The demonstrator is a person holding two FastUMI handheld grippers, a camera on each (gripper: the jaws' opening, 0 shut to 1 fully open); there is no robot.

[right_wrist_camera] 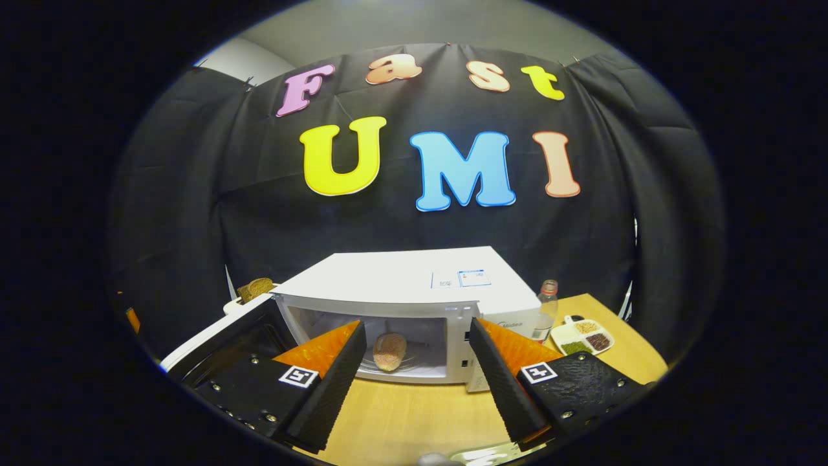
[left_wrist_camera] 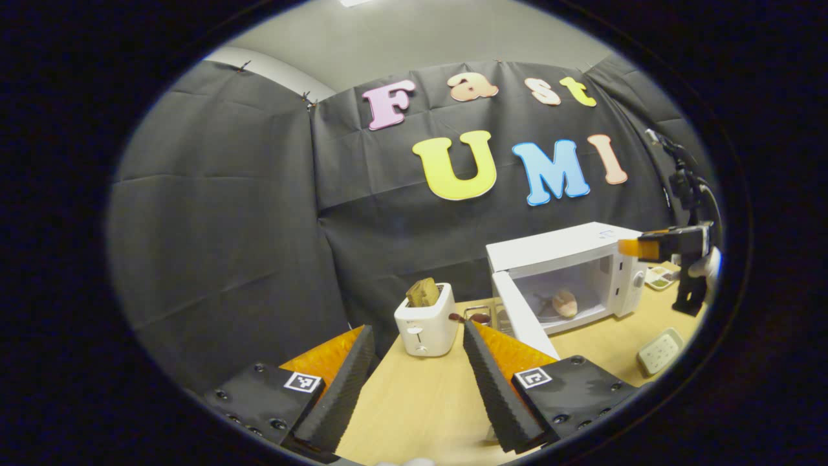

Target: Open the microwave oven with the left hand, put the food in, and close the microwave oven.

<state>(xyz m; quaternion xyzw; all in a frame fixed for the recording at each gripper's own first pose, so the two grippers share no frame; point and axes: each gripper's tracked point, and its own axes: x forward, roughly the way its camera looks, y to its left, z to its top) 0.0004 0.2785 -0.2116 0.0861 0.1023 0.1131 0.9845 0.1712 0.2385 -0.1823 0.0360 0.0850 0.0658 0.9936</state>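
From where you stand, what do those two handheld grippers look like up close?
Each has two wedge-shaped fingers with ribbed inner pads, fixed by screws to flat black blocks. Every block bears a small square black-and-white marker. This goes for the left gripper and the right gripper. In the left gripper view, the right gripper shows farther off with a dark body, a cable above it and a white glove below.

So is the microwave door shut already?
No, the microwave door hangs wide open, and the bread roll lies on the plate inside.
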